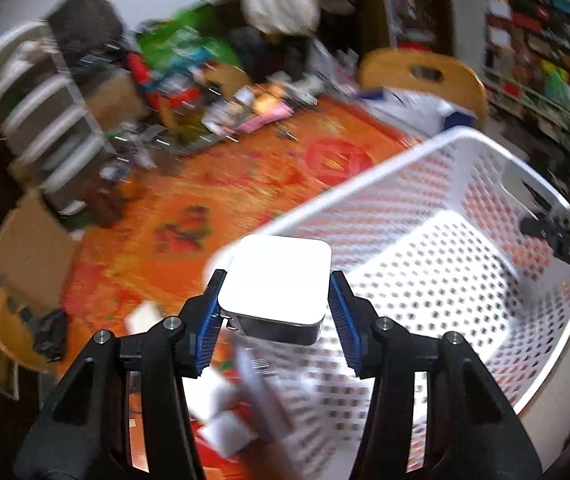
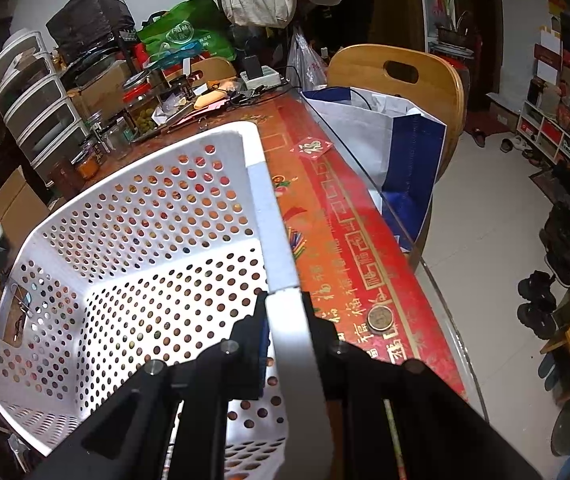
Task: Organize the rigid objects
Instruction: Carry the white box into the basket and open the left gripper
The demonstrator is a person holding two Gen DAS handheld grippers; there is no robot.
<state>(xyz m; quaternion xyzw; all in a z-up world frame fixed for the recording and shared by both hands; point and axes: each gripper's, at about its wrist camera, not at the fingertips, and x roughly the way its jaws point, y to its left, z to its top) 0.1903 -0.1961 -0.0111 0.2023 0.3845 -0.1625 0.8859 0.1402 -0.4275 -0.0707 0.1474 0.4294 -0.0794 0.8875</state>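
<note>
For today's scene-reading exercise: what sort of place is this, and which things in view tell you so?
Probably a lived-in home dining area: a cluttered table under a red printed cloth, a wooden chair beside it, and shoes lined up on the tiled floor by storage shelves.

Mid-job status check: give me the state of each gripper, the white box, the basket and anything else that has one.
left gripper: shut on the white box, held in the air.
white box: lid on, clamped between the pads, at the basket's near rim.
right gripper: shut on the basket rim.
white basket: upright on the table, empty as far as shown.
blue-and-white bag: open, beside the table.
</note>
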